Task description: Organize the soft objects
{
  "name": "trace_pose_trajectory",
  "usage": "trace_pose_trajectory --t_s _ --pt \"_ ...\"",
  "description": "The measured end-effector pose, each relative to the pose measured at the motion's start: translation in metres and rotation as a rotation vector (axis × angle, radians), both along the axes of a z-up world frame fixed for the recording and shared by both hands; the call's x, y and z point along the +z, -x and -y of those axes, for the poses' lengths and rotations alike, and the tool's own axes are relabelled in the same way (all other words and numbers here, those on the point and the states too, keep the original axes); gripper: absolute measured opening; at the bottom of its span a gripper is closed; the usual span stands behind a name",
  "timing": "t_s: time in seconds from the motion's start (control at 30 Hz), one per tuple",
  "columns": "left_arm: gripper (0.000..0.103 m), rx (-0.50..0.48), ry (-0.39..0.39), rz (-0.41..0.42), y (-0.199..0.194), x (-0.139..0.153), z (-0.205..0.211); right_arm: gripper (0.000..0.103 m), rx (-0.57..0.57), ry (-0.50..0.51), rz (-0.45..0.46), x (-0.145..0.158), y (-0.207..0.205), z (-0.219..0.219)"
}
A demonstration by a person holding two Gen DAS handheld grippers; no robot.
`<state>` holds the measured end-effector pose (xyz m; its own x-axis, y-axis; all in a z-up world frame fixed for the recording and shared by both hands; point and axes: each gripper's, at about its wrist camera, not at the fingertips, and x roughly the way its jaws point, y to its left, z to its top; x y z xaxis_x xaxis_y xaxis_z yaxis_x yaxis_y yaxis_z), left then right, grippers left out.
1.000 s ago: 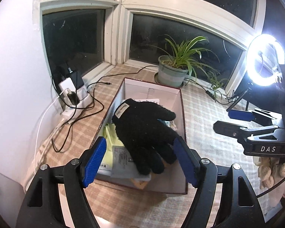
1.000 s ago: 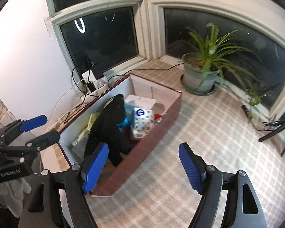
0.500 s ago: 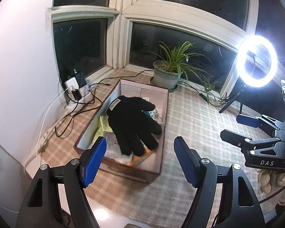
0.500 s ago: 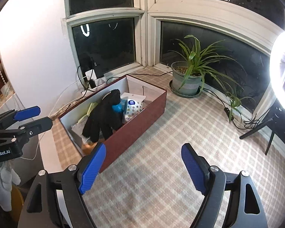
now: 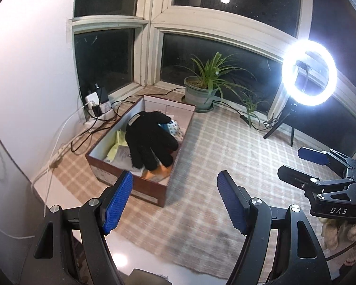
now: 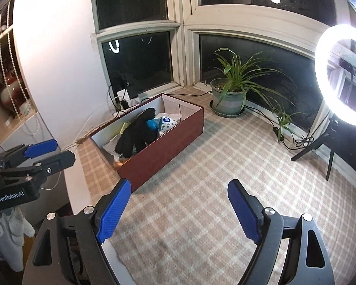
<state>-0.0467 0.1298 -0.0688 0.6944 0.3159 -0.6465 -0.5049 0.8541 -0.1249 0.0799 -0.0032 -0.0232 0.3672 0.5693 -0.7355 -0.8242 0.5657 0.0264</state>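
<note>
I hold my left gripper and right gripper wide open and empty, well back from the box, because the black glove lies inside the box on the other soft things.

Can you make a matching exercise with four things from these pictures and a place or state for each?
Things:
1. glove
2. plant
3. ring light
4. left gripper

Places or states:
A. open and holding nothing
B. lit, on a tripod
C. in a pot by the window
D. lying on top in the box

Pairs: 1-D, 2-C, 3-B, 4-A
</note>
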Motion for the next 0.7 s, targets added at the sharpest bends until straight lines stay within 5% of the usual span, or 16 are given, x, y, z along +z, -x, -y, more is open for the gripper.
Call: trace_pose_trajectory --t_s 0.7 --pt "0.074 0.039 -0.005 0.033 0.021 0.01 0.057 0.084 0.022 -0.042 0.016 0.012 0.019 0.05"
